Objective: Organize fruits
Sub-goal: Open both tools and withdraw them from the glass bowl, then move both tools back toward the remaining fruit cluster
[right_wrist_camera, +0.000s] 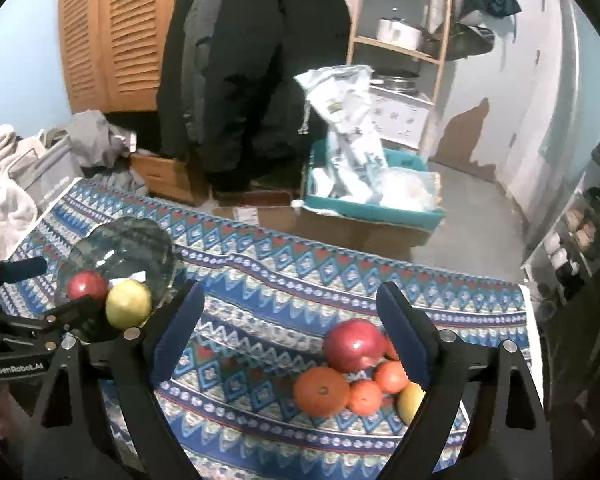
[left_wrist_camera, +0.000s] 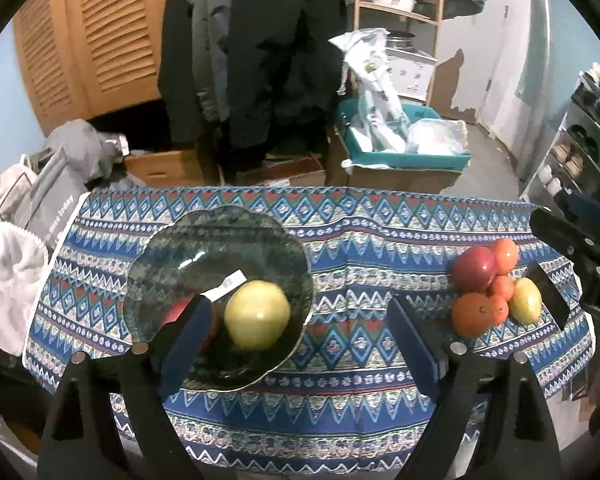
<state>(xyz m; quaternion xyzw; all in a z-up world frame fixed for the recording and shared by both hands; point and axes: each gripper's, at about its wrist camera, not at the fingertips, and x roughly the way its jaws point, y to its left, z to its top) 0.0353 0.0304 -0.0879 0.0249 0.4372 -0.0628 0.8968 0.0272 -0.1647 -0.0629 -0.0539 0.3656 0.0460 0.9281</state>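
Observation:
A dark glass bowl (left_wrist_camera: pixel 220 216) stands on the patterned cloth with a yellow apple (left_wrist_camera: pixel 257 315) and a red apple (left_wrist_camera: pixel 178 310) in it; my finger partly hides the red one. My left gripper (left_wrist_camera: pixel 300 308) hangs open above the bowl's right side, holding nothing. Right of it lies a fruit pile: a red apple (right_wrist_camera: pixel 354 344), a big orange (right_wrist_camera: pixel 321 392), smaller oranges (right_wrist_camera: pixel 365 398) and a yellow-green apple (right_wrist_camera: pixel 412 400). My right gripper (right_wrist_camera: pixel 290 292) is open above the pile's left side, empty. The right wrist view also shows the bowl (right_wrist_camera: pixel 120 232) and left gripper (right_wrist_camera: pixel 50 290).
The patterned cloth (left_wrist_camera: pixel 360 384) covers the table; its far edge drops to the floor. Towels and a grey bag (left_wrist_camera: pixel 52 184) crowd the left side. Behind stand hanging coats (left_wrist_camera: pixel 252 60), a teal bin of bags (left_wrist_camera: pixel 404 140) and a shoe rack (left_wrist_camera: pixel 588 136).

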